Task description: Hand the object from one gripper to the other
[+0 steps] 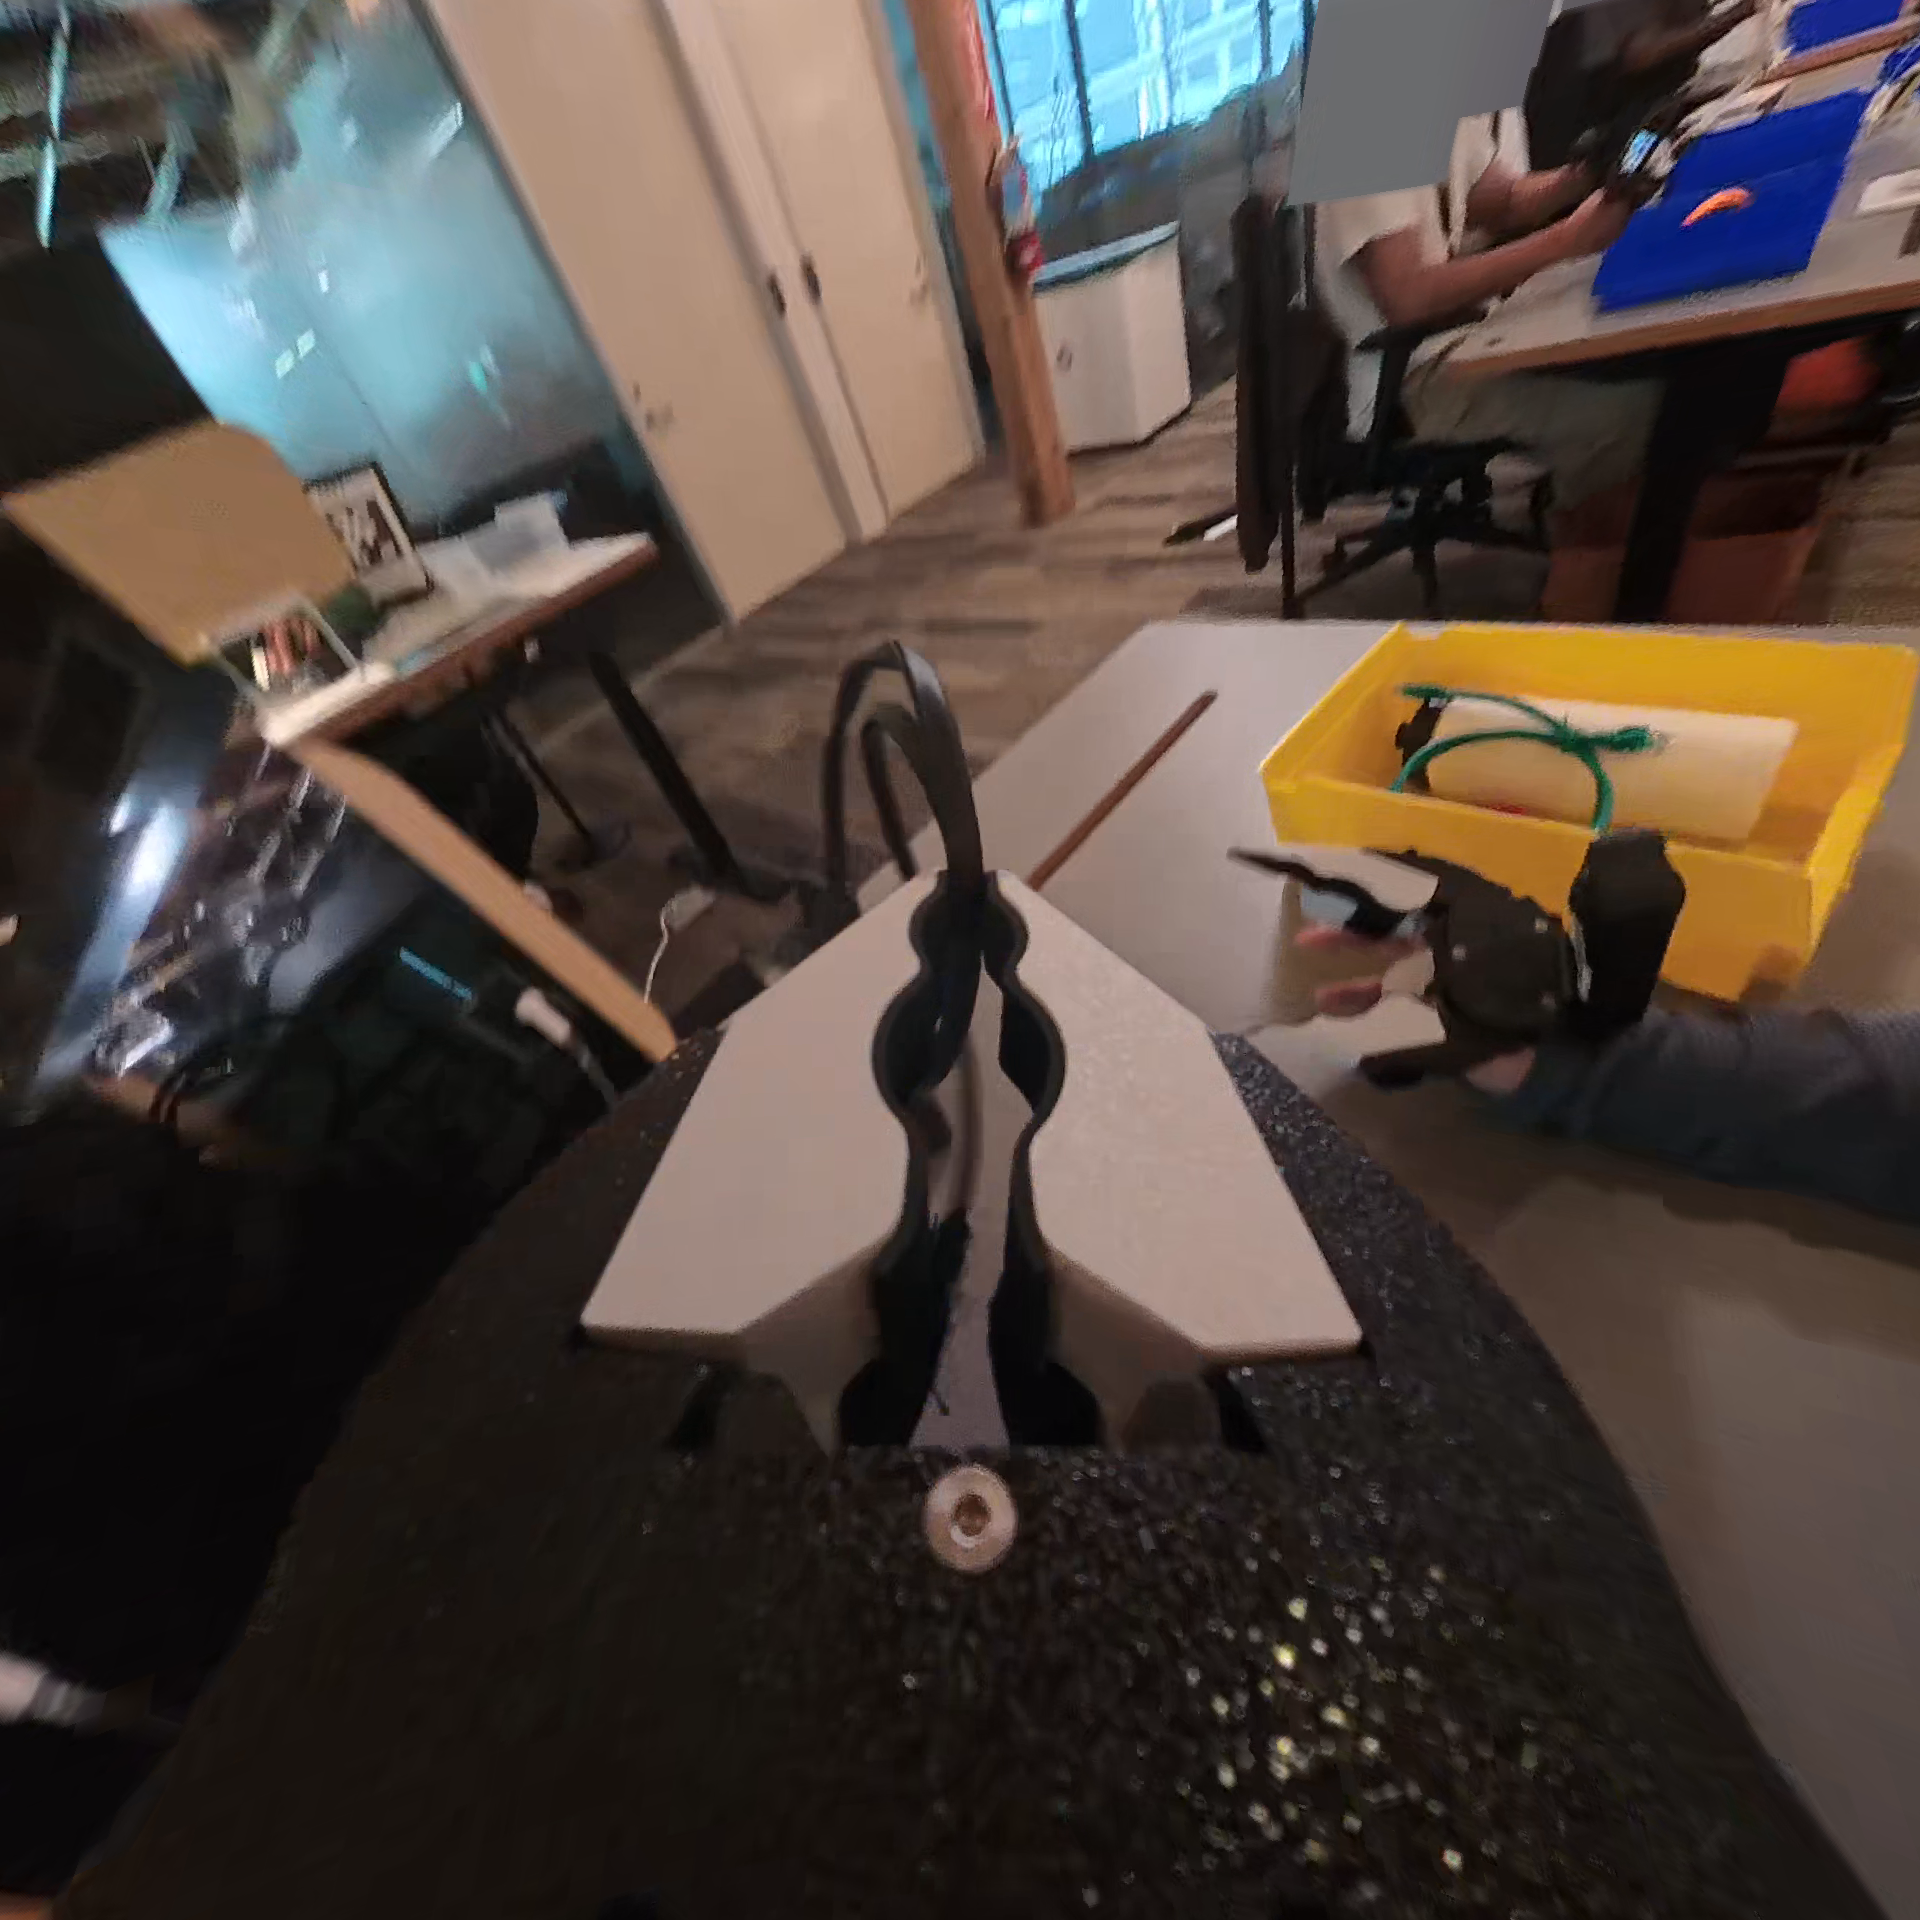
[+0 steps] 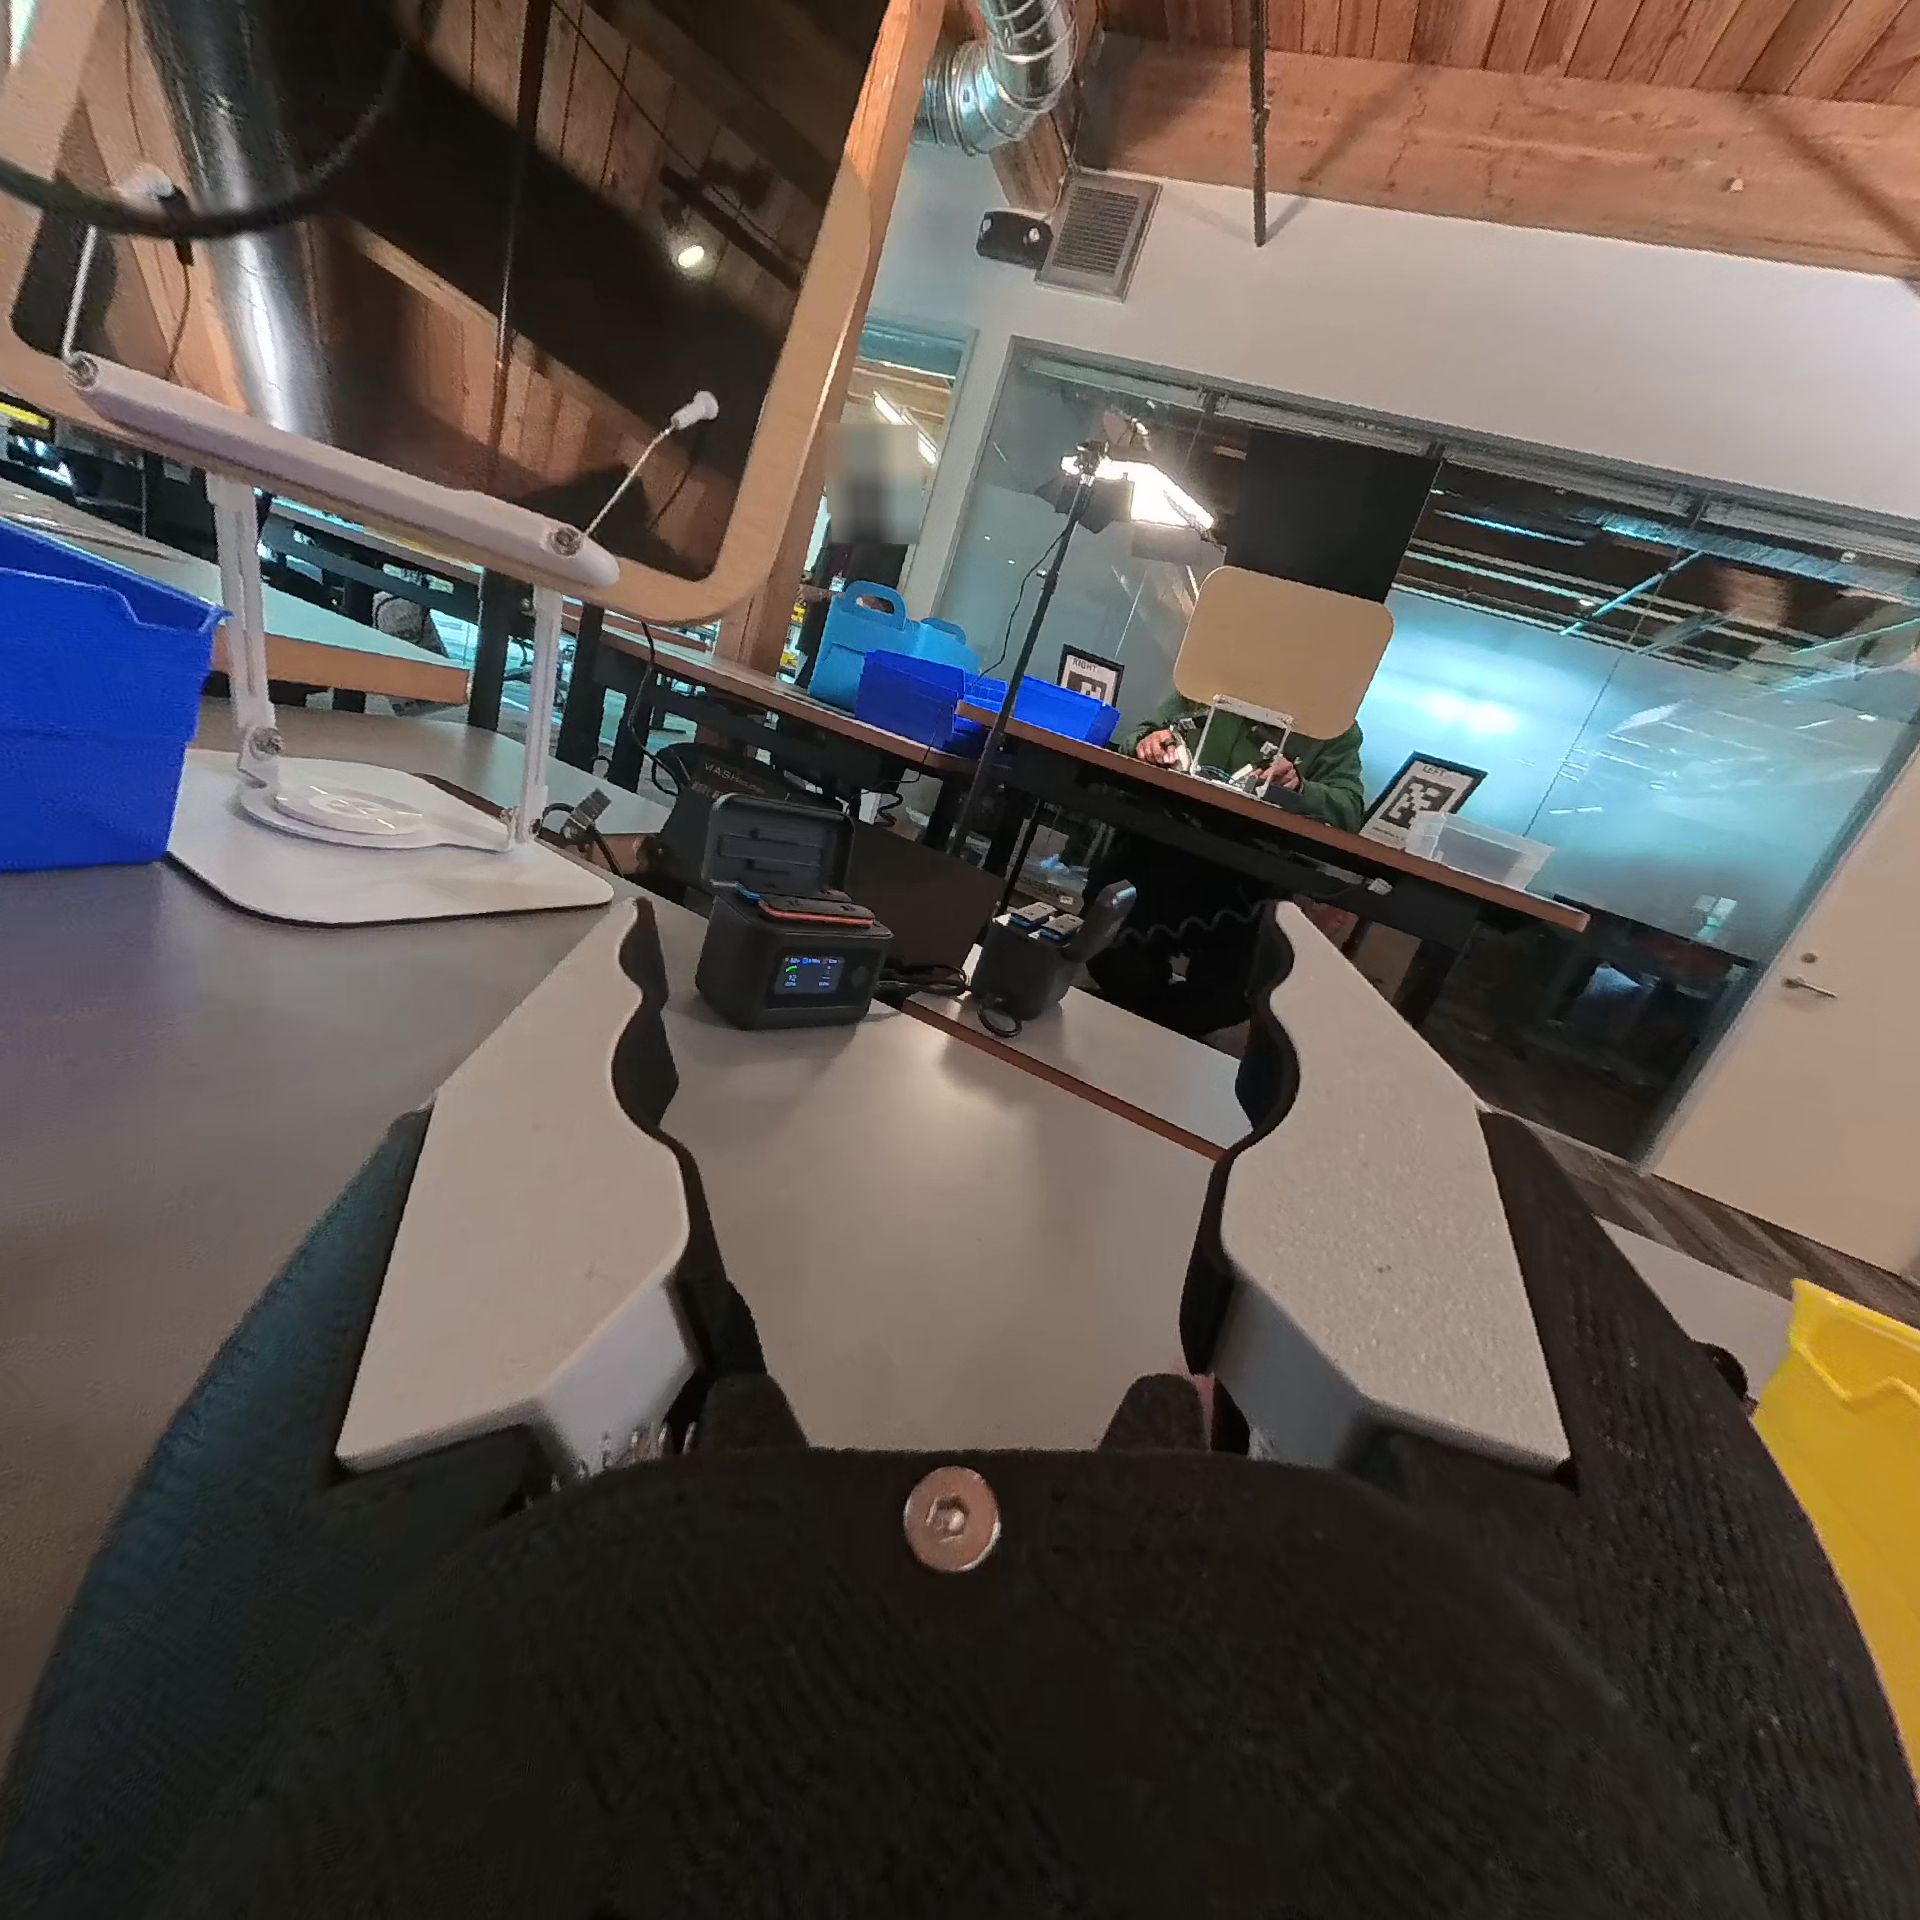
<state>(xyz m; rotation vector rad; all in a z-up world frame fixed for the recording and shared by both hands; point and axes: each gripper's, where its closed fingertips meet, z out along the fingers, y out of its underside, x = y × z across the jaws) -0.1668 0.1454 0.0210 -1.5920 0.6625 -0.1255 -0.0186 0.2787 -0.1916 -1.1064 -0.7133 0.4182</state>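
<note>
In the left wrist view my left gripper [image 1: 961, 894] is shut on a black looped strap [image 1: 914, 748] that arches up and left out of the fingertips, held in the air beside the grey table [image 1: 1195, 727]. The right gripper [image 1: 1351, 914] shows farther off to the right over the table, held by a hand in a dark sleeve. In the right wrist view my right gripper [image 2: 951, 935] is open and empty, low over the grey table [image 2: 914, 1195].
A yellow bin [image 1: 1590, 821] with a white roll and green cord sits on the table; its corner shows in the right wrist view [image 2: 1849, 1455]. A blue bin [image 2: 94, 717], a white stand [image 2: 395, 821] and black chargers [image 2: 790, 951] stand ahead. People sit at desks beyond. Spacing between my two grippers at the tips: around 30 cm.
</note>
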